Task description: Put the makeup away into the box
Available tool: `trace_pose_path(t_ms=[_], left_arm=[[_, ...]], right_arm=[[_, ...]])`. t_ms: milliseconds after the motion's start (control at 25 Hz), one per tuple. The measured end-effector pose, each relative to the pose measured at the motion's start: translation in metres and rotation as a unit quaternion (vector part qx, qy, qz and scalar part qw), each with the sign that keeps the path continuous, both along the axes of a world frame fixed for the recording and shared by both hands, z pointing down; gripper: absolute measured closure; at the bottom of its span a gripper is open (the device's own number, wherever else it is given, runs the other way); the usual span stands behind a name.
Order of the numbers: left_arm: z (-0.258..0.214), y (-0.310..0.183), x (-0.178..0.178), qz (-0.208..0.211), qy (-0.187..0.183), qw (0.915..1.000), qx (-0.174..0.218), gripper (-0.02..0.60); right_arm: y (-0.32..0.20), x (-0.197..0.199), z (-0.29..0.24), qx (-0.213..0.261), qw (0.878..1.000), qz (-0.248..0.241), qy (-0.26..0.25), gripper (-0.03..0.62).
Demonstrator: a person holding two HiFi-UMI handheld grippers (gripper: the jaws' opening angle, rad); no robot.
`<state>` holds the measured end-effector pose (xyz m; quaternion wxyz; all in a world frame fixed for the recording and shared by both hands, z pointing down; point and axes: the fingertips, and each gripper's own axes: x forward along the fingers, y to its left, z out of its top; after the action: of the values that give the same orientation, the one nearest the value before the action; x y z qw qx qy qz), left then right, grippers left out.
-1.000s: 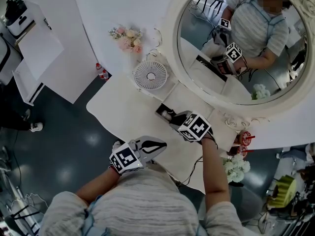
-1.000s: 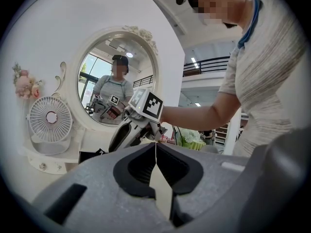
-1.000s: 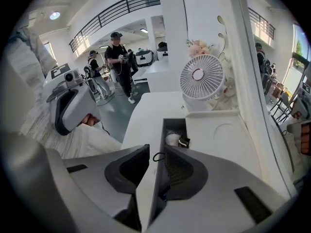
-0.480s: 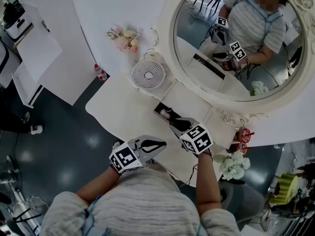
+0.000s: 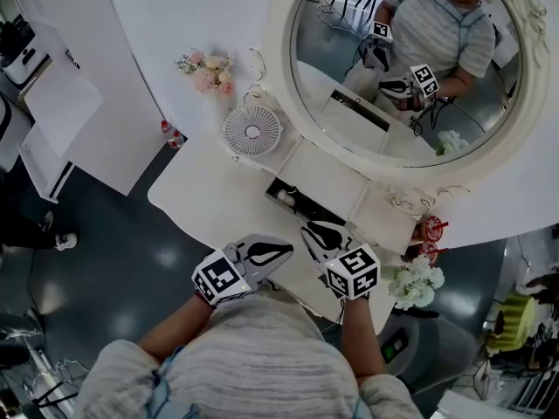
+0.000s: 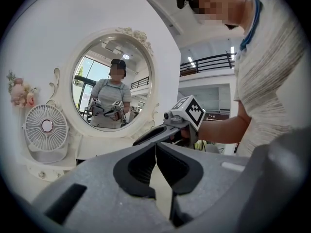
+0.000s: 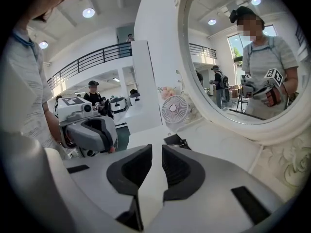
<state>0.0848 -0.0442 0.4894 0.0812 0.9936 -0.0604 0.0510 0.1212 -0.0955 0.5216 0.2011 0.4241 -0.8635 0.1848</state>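
Box [image 5: 301, 206] now lies clear of right tongs [image 5: 316, 234], drawn back slightly open, empty; left tongs [image 5: 278, 253] closed.

Two hand-held grippers [image 5: 284, 253] [image 5: 313, 232], one fan [image 5: 251, 131], one mirror [image 5: 402, 68], seemingly one box [image 5: 304, 208]

A white dressing table [image 5: 210, 203] with a curved front edge stands against a white wall [image 5: 166, 7]. Above it hangs a large oval mirror [image 5: 367, 68] in an ornate white frame. A small white fan [image 5: 251, 131] stands at the table's back corner, with a bunch of pink flowers [image 5: 206, 70] on the wall above it. White flowers [image 5: 416, 285] sit past the table's right end. The floor [image 5: 105, 260] is dark and glossy, dotted with reflected light. White panels [image 5: 87, 120] stand at the left. Round ceiling lights [image 7: 88, 12] shine above a railed upper gallery [image 7: 92, 62]. The bright patch in the mirror may be a window.
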Motion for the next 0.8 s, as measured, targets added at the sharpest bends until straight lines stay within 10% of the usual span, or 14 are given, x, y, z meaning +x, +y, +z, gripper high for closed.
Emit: trace_pose_path(t_ms=[800], left_arm=[[-0.016, 0.011, 0.009, 0.009, 0.002, 0.9996, 0.026, 0.566]], right_arm=[[0.051, -0.019, -0.039, 0.101, 0.988, 0.007, -0.116, 0.576]])
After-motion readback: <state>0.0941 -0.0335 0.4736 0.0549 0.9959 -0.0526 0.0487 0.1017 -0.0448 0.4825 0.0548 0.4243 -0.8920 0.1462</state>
